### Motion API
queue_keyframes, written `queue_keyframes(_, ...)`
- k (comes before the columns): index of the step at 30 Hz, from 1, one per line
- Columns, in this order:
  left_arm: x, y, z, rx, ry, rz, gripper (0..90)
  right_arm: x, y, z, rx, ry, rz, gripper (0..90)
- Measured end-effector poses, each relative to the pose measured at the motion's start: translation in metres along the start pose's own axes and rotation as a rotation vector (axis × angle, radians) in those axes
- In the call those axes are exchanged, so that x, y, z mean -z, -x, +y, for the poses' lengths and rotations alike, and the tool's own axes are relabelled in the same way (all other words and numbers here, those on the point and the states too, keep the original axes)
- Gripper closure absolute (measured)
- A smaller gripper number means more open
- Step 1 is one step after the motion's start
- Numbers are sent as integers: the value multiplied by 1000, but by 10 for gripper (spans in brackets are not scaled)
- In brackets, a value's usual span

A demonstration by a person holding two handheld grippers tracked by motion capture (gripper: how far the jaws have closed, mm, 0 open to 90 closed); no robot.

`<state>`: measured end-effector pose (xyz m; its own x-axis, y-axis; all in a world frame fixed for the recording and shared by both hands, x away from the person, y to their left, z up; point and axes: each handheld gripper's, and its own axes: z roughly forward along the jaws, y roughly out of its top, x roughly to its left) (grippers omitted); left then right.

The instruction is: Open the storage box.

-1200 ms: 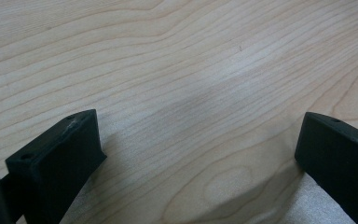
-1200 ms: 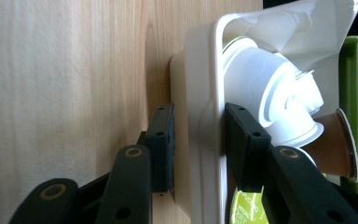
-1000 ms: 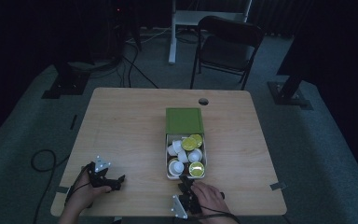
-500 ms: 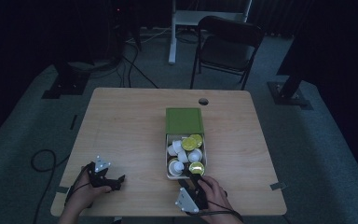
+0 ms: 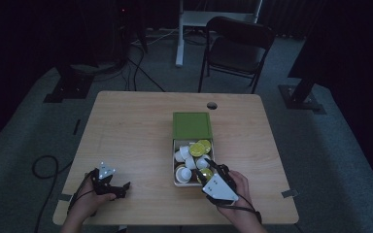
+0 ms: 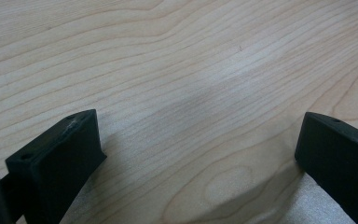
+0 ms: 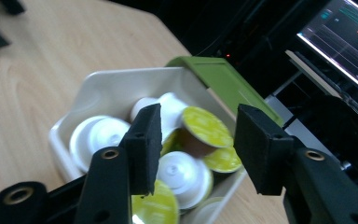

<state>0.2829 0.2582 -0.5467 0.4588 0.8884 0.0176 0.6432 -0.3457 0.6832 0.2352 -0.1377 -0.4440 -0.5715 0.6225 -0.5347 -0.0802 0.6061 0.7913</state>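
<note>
Seen close over pale, wood-grained tabletop (image 6: 191, 70): left tongs (image 6: 198, 149) spread wide, one black jaw at lower left of the frame, the other at lower right, nothing between them but bare grain and a soft shadow across the middle.

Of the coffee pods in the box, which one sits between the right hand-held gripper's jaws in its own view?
The brown-sided pod with the yellow-green lid, tilted on the white pods. It shows in the gap of the open right hand-held gripper, untouched.
</note>
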Motion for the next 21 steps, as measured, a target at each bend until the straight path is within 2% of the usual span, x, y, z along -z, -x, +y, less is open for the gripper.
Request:
queue_keyframes(7, 0, 0, 0, 0, 0, 0, 7, 8, 23, -9, -137, 46, -58, 516)
queue_keyframes(14, 0, 0, 0, 1, 1, 0, 7, 13, 42, -25, -243, 61, -123, 506)
queue_keyframes(21, 0, 0, 0, 1, 0, -1, 7, 16, 55, -40, -283, 41, -174, 489)
